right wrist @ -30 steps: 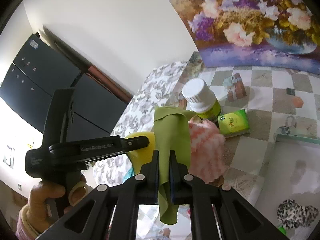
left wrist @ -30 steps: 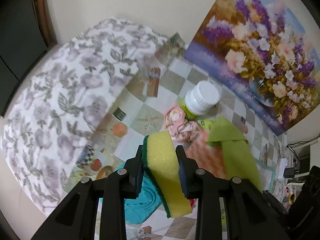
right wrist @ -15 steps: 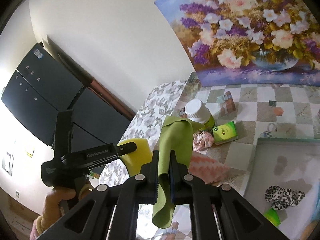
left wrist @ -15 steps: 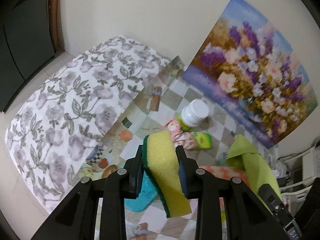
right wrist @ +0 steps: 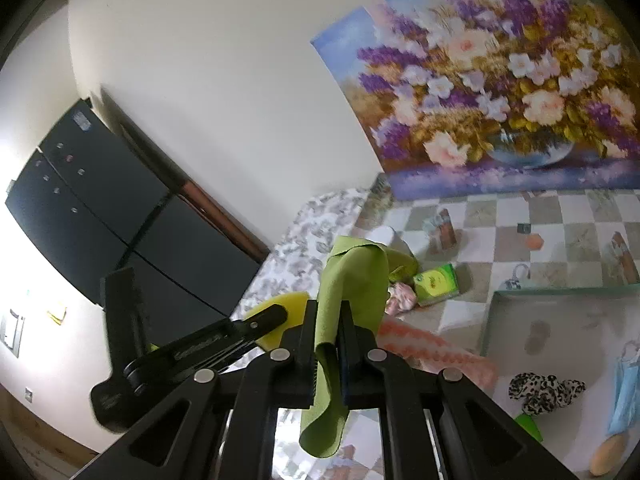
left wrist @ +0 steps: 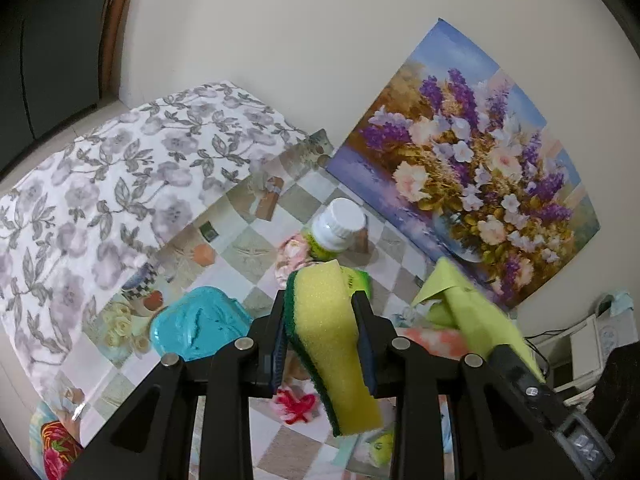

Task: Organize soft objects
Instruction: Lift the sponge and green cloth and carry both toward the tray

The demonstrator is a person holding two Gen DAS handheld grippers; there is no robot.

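Against the wall behind the checkered table [left wrist: 248, 258] leans a large flower painting [left wrist: 476, 168], now showing more fully in both views because both hands have lifted. The right gripper [right wrist: 328, 344] stays clamped on the green cloth [right wrist: 352, 284], and the left gripper [left wrist: 320, 336] on the yellow sponge [left wrist: 328, 320], both clear of the table and, I judge, headed for the tray [right wrist: 560, 300].

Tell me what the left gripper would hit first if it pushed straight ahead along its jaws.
Probably the white-capped bottle standing on the checkered tablecloth, just beyond the sponge the left gripper holds. Depth is unclear; the pink floral cloth beside it could come first.
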